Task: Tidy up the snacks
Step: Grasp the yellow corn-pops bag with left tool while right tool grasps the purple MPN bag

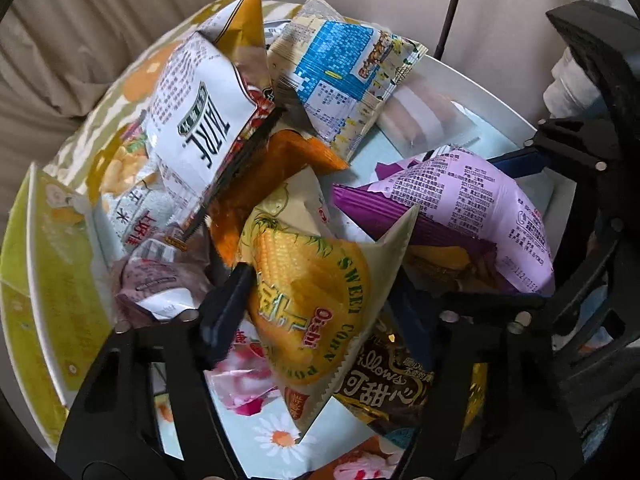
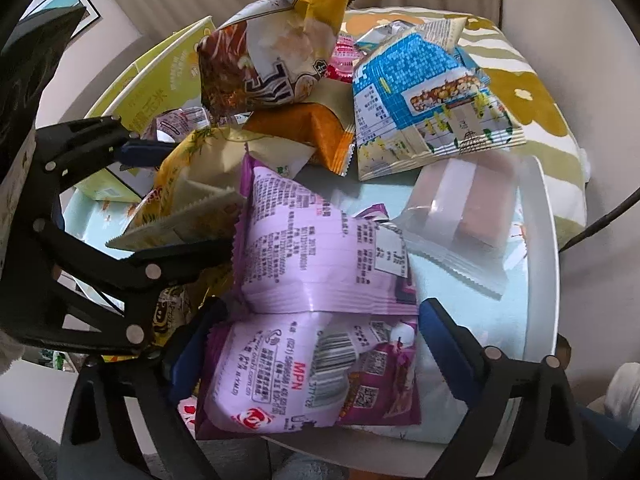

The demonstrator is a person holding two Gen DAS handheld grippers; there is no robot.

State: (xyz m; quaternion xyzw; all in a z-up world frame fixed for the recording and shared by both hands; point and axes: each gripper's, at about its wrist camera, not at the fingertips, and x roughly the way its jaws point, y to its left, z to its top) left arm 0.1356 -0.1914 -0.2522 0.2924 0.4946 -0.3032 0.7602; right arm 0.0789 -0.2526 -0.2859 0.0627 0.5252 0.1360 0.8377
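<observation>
Right tool (image 2: pixel 320 344) wide open, straddling purple snack bag (image 2: pixel 320 300), long axis along fingers, directly ahead. Left tool (image 1: pixel 316 312) open around corn snack bag (image 1: pixel 316 292), not clamped. Both bags on tray (image 2: pixel 540 240) pile.

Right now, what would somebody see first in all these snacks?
First, the yellow sweet corn bag, right between the left gripper's jaws. Next, the pink-purple packet, lying between the right gripper's open jaws. Behind them, other snack bags pile up on the round white tray.
</observation>
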